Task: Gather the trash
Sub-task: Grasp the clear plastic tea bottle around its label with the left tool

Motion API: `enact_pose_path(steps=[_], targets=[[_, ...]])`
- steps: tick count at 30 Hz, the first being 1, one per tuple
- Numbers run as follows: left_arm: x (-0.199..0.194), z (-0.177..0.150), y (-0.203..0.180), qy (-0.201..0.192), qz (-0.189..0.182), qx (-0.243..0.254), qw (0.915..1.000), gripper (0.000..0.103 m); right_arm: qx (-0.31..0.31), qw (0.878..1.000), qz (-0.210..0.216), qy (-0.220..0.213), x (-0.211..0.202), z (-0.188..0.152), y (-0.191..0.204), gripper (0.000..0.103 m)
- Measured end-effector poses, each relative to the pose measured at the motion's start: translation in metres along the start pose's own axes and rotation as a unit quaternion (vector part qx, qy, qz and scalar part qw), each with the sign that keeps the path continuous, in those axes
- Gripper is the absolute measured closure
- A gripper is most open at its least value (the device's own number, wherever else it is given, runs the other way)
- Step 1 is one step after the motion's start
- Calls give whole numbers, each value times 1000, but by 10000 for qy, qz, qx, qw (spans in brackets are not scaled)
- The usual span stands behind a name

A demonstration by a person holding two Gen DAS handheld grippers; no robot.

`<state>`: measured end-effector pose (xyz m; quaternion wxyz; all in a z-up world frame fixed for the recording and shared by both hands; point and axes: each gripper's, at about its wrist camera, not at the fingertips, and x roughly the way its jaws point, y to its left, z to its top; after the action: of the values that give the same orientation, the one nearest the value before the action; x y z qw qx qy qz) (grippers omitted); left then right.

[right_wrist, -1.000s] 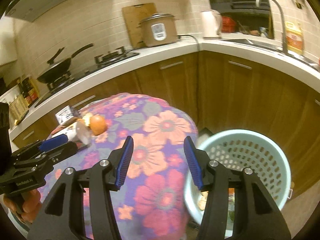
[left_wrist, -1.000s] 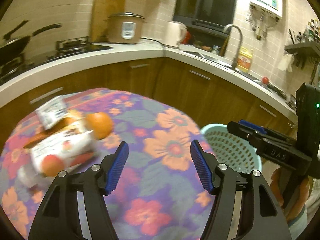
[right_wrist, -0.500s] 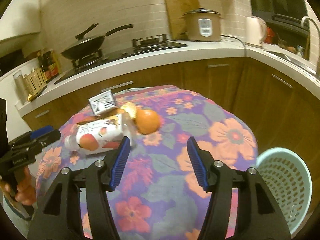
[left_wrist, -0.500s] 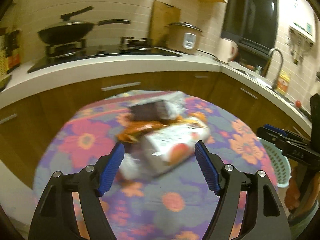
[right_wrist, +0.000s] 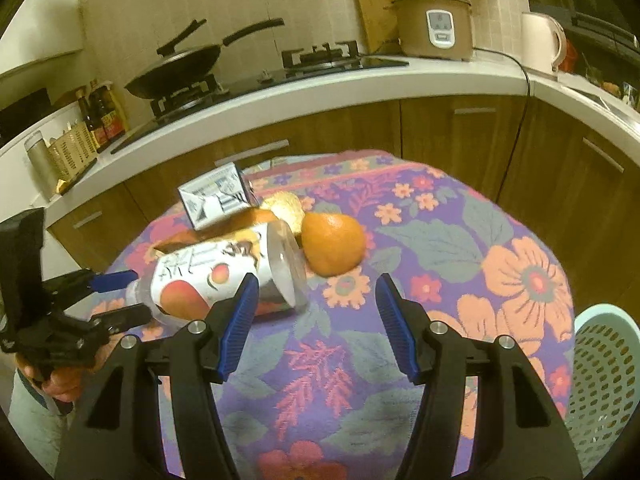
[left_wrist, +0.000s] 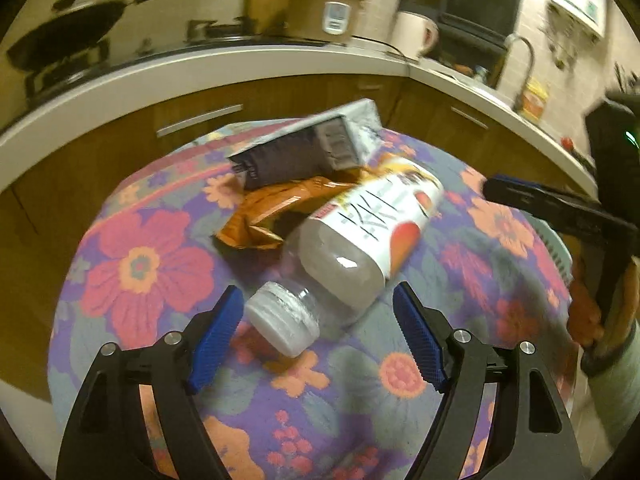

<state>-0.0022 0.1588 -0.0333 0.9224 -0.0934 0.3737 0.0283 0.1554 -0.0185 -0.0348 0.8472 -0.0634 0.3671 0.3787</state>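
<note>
Left gripper [left_wrist: 318,344] agape around bottle [left_wrist: 352,248]

Tiled wall [right_wrist: 120,12], wooden cabinets [right_wrist: 452,128] — white countertop [right_wrist: 320,88]

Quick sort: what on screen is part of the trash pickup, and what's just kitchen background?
Job:
plastic bottle
carton
orange wrapper
orange peel
basket
left gripper, open
right gripper, open

Background:
wok
rice cooker
kettle
sauce bottles
tablecloth
</note>
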Motion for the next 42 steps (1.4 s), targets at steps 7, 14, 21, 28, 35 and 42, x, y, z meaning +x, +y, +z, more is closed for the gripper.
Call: enact_pose_path(steps=[7,14,21,28,35,42], targets=[[-10,-6,-35,-24,-411,627,9972,26,229,9997,78,66,9,-9,-14,46],[20,19,-47,121,115,647,9978,26,195,9998,43,-8,0,-6,-19,42],[37,33,-60,229,278,792,9962,25,-55,9999,-36,-95,-6,16,-21,40],[34,37,-66,271,-229,969,9947,26,-280,9995,-28,-133,-5,28,-12,40],[38,48,-76,444,-397,1257,9903,24,-6,9998,-79,-199,-6,27,-29,37],[67,57,-96,593,154,1568,9857,26,90,9995,-144,-258,-16,24,-41,37]])
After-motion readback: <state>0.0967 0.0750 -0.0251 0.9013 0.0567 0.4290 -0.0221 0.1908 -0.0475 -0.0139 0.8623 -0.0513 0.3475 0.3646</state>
